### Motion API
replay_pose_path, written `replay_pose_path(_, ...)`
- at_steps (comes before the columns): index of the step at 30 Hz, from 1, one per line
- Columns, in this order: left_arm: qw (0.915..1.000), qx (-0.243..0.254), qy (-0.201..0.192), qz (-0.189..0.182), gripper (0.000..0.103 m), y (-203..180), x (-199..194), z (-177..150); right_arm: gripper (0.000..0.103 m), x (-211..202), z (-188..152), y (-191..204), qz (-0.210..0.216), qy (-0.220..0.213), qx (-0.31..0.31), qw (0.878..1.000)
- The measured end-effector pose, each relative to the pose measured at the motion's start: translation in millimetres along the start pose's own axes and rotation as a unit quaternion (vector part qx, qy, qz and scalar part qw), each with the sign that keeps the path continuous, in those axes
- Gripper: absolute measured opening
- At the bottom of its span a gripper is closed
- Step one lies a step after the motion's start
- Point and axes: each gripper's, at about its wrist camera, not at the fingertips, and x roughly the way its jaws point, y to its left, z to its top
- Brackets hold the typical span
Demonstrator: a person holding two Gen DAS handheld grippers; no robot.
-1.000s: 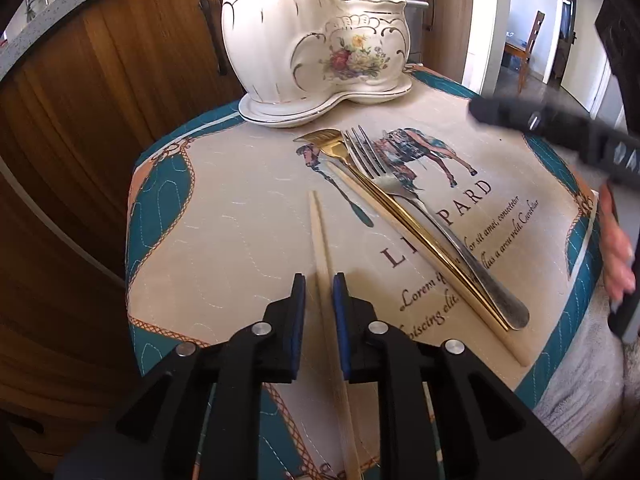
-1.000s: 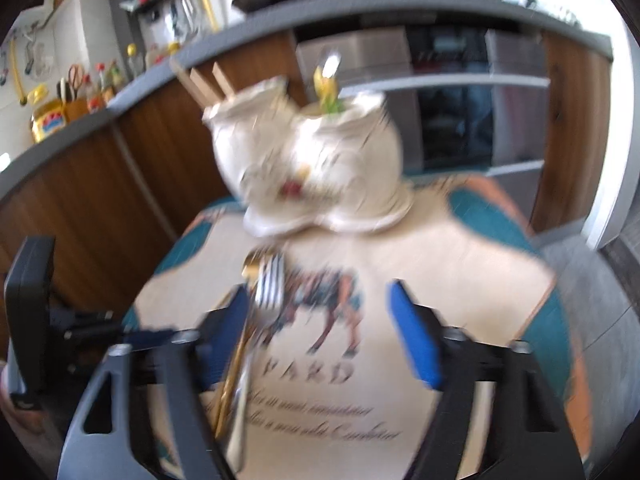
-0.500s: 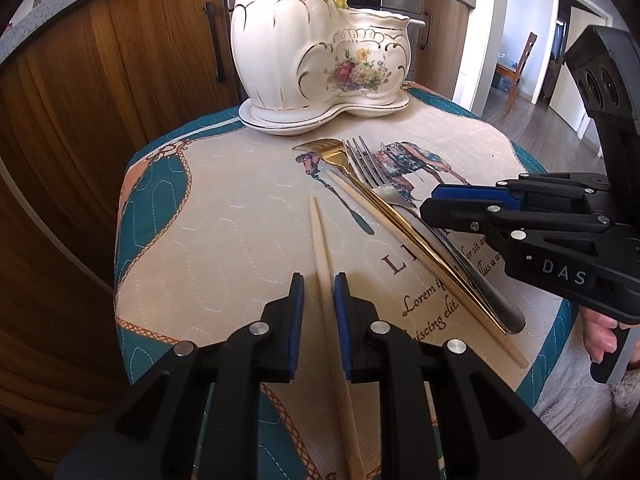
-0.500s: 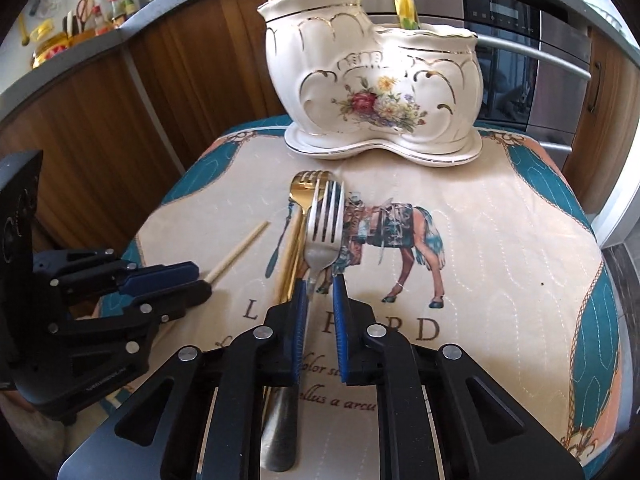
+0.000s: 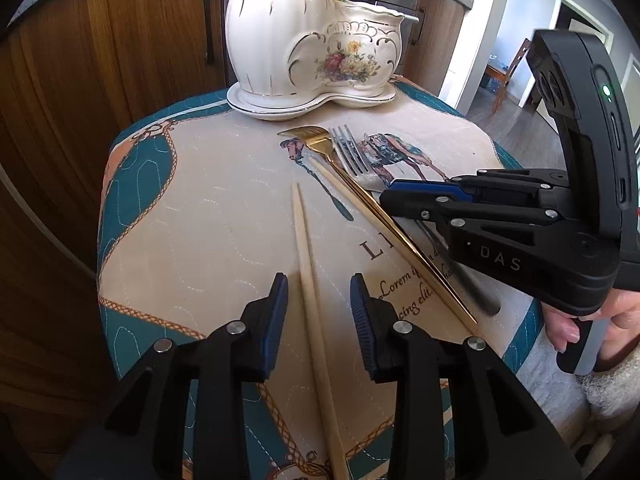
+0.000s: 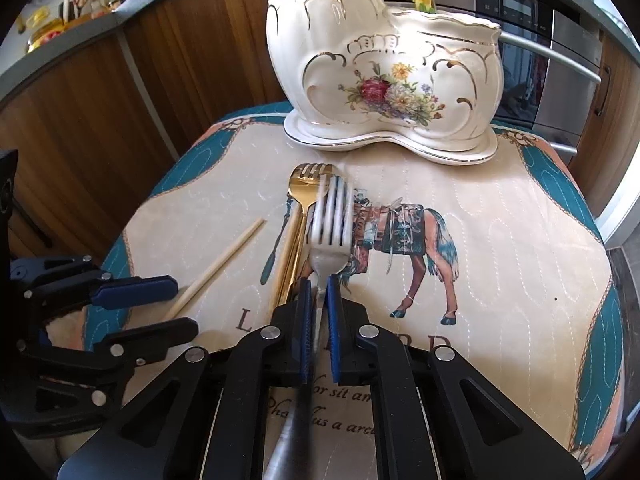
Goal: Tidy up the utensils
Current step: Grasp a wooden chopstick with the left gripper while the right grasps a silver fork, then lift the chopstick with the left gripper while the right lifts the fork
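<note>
The tabletop (image 6: 500, 280) is covered by a quilted mat with a horse picture and teal corners. At its far edge stands the white ceramic holder (image 6: 384, 68), with a tall compartment and a lower one, and chopstick ends stick out of the tall one. In the middle of the mat, a little toward the left edge, lie the gold fork (image 6: 306, 184) and beside it a second chopstick, nearly hidden along the gold handle. The silver fork (image 6: 330, 236) is over them, with its tines toward the holder and its handle running back to the near edge. The right gripper (image 6: 318, 304) has just been closing, and its jaws now pinch the neck of the silver fork; the tines look blurred, so I judge that the fork is beginning to come off the mat. The long axis of this fork points almost straight at the holder, so the coming move probably asks for lifting and tipping it upright over a compartment. The loose chopstick (image 5: 308, 280) lies near the left edge, lengthwise from near to far. The left gripper (image 5: 319, 312) has just been opening; its jaws are spread with the chopstick between them, not pressed. The left hand is clearly the nearer one to it.
</note>
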Motion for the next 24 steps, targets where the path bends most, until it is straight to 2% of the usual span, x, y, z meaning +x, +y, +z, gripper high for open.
replay_pose_path(1,1.0000,0.005,-0.002,0.007,0.031,-2.1,0.7,-0.3,0.007,-0.7,-1.4,-1.3,0.001,-0.005,0.002,1.000)
replay_pose_path(3,0.9995,0.010,-0.008,0.028,0.012,-2.8,2.1,0.1,0.006,-3.9,-4.4,-6.7,0.003,-0.015,0.012,1.000)
replay_pose_path(5,0.9992,0.002,-0.017,0.035,0.006,1.9,2.8,0.1,0.006,-6.8,-5.9,-11.5,0.006,-0.028,0.023,0.999)
replay_pose_path(12,0.9989,0.005,-0.034,0.033,0.006,3.1,0.7,0.5,0.006,-35.4,-6.2,-23.1,0.036,-0.081,0.036,0.995)
replay_pose_path(19,0.9947,-0.002,-0.099,0.027,0.006,6.4,-24.4,10.2,0.006,-65.8,0.2,-28.8,0.059,-0.153,0.033,0.986)
replay_pose_path(24,0.9895,0.001,-0.143,0.015,0.006,5.7,-41.6,17.8,0.006,-80.2,5.3,-31.8,0.064,-0.188,0.033,0.980)
